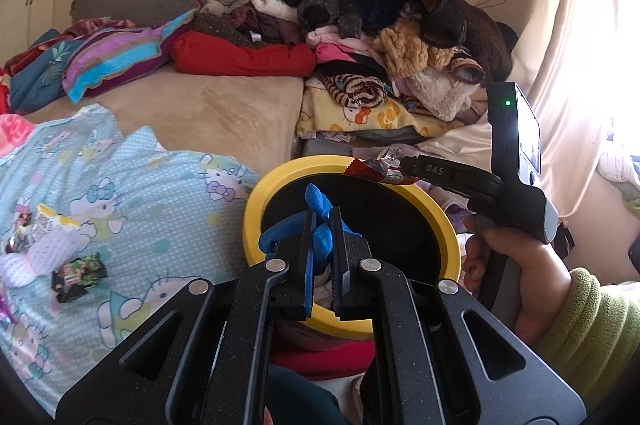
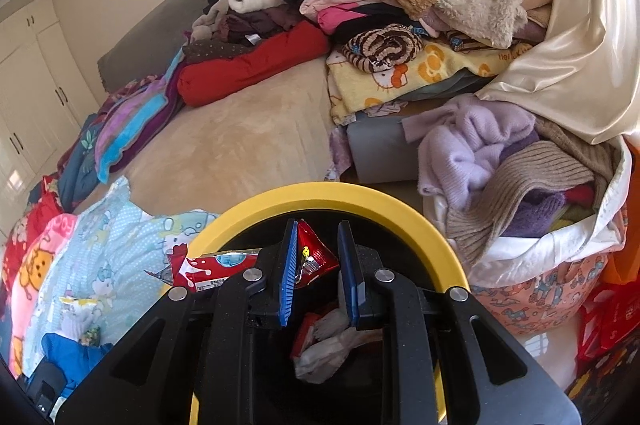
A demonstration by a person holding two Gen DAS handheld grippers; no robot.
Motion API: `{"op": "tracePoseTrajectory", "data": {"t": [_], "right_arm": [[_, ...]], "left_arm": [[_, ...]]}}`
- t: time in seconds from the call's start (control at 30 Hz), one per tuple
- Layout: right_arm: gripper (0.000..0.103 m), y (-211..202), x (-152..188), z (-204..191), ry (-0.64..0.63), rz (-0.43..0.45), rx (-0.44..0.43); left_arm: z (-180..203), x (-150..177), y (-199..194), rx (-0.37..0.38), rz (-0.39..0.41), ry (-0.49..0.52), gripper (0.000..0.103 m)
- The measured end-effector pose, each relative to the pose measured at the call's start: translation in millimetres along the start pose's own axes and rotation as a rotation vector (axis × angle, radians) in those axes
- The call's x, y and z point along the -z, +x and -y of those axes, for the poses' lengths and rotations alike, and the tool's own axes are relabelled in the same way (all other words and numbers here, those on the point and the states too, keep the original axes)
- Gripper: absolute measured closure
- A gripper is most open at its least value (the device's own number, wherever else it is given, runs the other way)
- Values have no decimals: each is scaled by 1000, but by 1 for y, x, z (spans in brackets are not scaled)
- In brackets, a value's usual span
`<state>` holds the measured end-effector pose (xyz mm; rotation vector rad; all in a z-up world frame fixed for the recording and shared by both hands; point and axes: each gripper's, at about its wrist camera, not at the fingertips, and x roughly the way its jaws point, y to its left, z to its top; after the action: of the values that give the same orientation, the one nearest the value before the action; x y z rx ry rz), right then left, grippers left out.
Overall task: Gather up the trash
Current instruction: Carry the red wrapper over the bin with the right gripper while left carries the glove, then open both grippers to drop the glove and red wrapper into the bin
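Left wrist view, left tool point(image 1: 323, 221) clamped on blue glove point(image 1: 320, 221); right tool point(image 2: 318, 253) apart around red wrapper point(image 2: 314, 253), over yellow-rimmed bin point(image 2: 420, 221)

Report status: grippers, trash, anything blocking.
Left gripper shut on blue scrap. Right gripper open, red wrapper over yellow bin. Wrappers remain on sheet.

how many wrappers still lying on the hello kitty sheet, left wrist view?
2: a yellow-white wrapper near the left edge, a dark green wrapper just below it. More may be hidden.

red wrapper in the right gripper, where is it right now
In the right wrist view, the red wrapper sits between the right gripper fingers, over the yellow-rimmed bin.
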<state>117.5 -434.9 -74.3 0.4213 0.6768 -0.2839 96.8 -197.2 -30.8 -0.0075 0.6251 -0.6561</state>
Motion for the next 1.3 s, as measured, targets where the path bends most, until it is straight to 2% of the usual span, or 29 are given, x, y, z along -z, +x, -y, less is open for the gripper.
{"op": "tracePoseTrajectory", "data": {"t": [0.37,0.6,0.8,0.87,0.93,1.03,1.07,1.3], "right_arm": [[83,9,2,9,-5,-20,22],[83,16,4,10,-7,-40,20],[78,23,5,16,22,-69,-1],[72,26,6,18,41,-83,-12],[66,29,7,22,61,-98,-16],[56,28,8,21,69,-99,-16],[54,28,8,21,72,-96,-18],[50,22,10,1,49,-94,-58]], "left_arm": [[8,8,29,38,-61,15,100],[5,9,46,59,-97,-9,100],[-1,10,58,59,-103,-33,100],[-4,9,60,54,-97,-54,86],[-6,10,58,56,-85,-83,43],[-10,10,50,30,-59,-92,14],[-11,9,48,17,-57,-94,11],[-25,6,21,-61,-7,-128,11]]}}
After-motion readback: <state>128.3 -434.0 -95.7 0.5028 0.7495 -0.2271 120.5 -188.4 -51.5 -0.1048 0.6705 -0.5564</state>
